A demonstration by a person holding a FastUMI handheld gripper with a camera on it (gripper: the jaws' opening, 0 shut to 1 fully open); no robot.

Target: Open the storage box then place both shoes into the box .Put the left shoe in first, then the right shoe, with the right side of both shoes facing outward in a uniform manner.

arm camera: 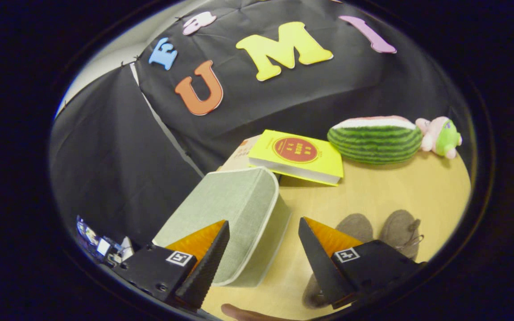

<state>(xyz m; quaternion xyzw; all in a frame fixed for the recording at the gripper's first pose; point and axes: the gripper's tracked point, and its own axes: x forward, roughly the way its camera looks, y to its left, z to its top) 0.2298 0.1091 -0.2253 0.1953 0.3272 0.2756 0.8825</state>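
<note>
A pale green fabric storage box [234, 209] with its lid down stands on the wooden table [373, 191], just ahead of my left finger and partly behind it. Two grey-brown suede shoes lie side by side to its right: one shoe [355, 227] pokes out behind my right finger, the other shoe [402, 232] lies further right with its lace showing. My gripper [263, 227] hovers above the table, open, with nothing between its fingers. The box's right front corner sits in the gap between them.
A yellow book [299, 156] lies on another book beyond the box. Further back right rest a plush watermelon slice [375, 138] and a small pink-and-green plush toy [440, 136]. Black cloth walls close the booth behind and to the left.
</note>
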